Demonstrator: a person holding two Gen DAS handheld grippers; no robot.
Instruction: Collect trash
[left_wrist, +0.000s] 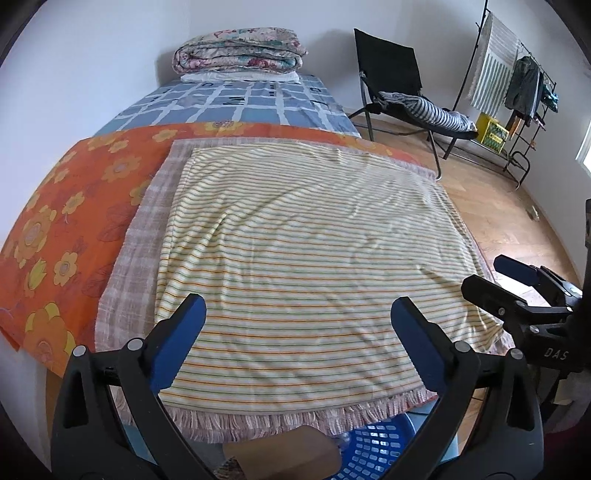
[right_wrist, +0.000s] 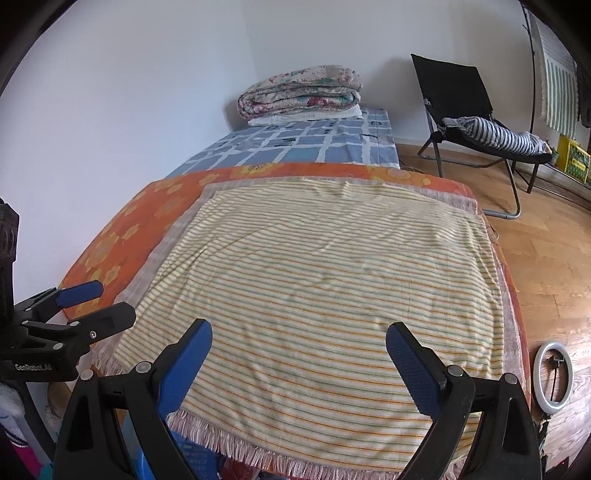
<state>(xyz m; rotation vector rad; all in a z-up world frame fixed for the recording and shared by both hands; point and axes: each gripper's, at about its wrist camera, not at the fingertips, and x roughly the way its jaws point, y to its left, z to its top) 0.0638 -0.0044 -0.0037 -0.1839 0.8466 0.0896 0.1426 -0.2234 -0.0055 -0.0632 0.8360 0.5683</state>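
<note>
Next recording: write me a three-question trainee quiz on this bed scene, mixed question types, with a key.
1. True or false: the left tongs are shut on a piece of trash.
2. Multiple choice: what lies on top of the orange floral sheet? A) a striped cloth B) a laptop C) a dinner plate
3. Fill in: the folded floral quilt sits at the far end of the bed, against the ____.

Key
1. False: both the left and right tongs are open and hold nothing.
2. A: the striped cloth is spread flat over it.
3. Wall.
</note>
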